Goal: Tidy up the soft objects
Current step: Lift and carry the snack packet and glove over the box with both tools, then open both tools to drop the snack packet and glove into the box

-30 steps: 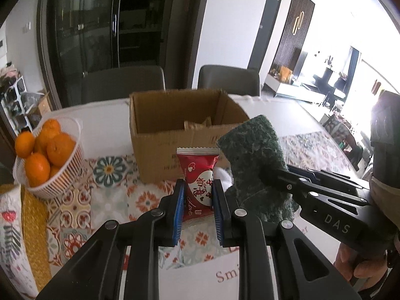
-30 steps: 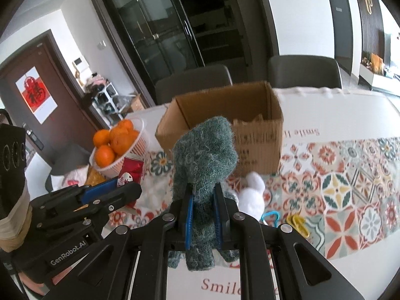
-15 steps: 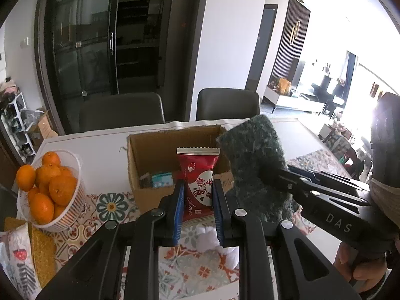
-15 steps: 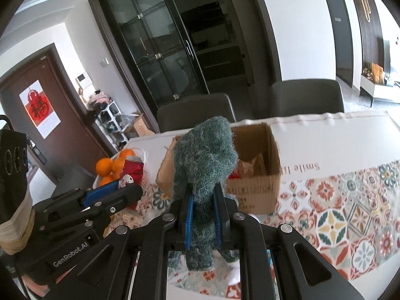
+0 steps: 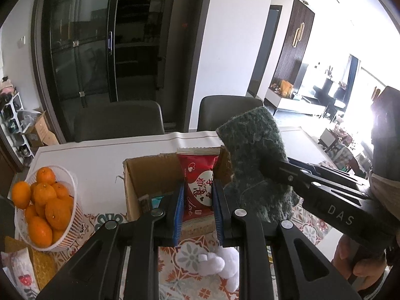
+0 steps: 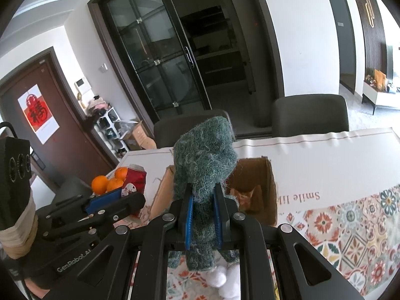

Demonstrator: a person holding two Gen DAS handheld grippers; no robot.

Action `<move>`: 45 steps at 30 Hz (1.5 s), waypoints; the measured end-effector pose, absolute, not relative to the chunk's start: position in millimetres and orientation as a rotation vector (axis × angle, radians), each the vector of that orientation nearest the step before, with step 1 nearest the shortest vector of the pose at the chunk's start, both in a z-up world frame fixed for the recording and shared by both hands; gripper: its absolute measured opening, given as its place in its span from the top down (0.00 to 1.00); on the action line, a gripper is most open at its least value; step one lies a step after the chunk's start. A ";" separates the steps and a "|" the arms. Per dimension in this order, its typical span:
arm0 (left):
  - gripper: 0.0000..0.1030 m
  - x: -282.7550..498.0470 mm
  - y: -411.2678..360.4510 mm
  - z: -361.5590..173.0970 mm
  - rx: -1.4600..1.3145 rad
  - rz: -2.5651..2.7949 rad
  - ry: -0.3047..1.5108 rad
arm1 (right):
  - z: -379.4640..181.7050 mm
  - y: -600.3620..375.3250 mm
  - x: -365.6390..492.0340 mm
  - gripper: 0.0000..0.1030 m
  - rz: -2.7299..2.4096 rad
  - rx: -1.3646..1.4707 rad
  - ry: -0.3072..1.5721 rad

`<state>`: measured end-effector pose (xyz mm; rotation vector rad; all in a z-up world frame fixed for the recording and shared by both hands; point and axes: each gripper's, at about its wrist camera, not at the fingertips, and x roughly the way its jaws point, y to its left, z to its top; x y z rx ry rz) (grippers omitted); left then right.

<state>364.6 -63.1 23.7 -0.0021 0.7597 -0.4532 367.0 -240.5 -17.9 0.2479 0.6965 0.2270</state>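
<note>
Above the cardboard box (image 5: 152, 175), both grippers hold soft things.

Left gripper (image 5: 197, 212) is clamped on a red snack packet (image 5: 198, 185); right gripper (image 6: 203, 215) pinches a green scouring pad (image 6: 203, 165). Beside the box stands a basket of oranges (image 5: 43, 207).

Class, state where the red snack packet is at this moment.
In the left wrist view the red snack packet stands upright, clamped in the left gripper, in front of the open cardboard box, with the green scouring pad at its right.

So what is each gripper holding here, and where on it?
Left gripper: red snack packet, pinched at its lower half. Right gripper: green scouring pad, pinched near its lower end.
</note>
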 end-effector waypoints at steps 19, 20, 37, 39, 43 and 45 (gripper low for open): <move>0.78 436.9 -74.3 -26.9 0.015 -0.409 0.887 | -78.0 -246.4 442.1 0.85 0.249 0.240 0.859; 0.78 441.1 -75.4 -32.4 0.015 -0.407 0.897 | -82.1 -245.6 446.5 0.85 0.249 0.236 0.871; 0.49 463.4 -79.0 -79.3 0.085 -0.340 0.975 | -131.1 -246.2 470.8 0.61 0.231 0.227 1.022; 0.45 460.3 -78.1 -74.3 0.107 -0.316 0.955 | -122.2 -246.6 466.1 0.58 0.211 0.206 0.989; 0.43 448.2 -75.4 -61.2 0.128 -0.282 0.910 | -105.0 -253.4 453.8 0.50 0.160 0.189 0.947; 0.42 437.6 -75.1 -54.0 0.138 -0.283 0.886 | -95.3 -254.1 444.1 0.46 0.144 0.166 0.922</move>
